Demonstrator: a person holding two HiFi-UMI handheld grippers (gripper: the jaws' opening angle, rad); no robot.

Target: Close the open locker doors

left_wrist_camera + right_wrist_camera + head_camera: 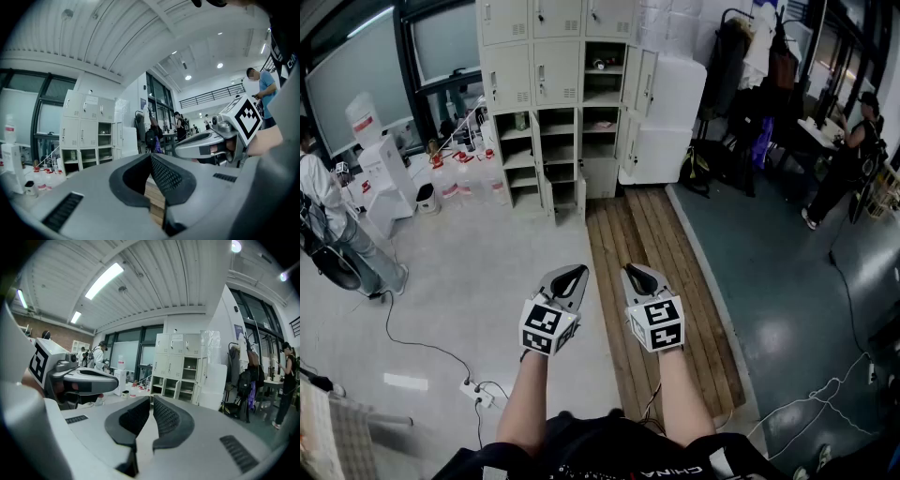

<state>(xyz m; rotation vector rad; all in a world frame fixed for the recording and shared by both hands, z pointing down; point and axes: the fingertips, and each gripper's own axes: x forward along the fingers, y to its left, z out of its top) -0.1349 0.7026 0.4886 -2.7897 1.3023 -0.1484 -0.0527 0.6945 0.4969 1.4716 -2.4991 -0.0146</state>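
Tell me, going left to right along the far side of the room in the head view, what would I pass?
Person in white → water cooler → bottles on the floor → lockers → hanging clothes → person in dark clothes.

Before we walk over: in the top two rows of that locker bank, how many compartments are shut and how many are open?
Shut compartments: 5
Open compartments: 1
Total: 6
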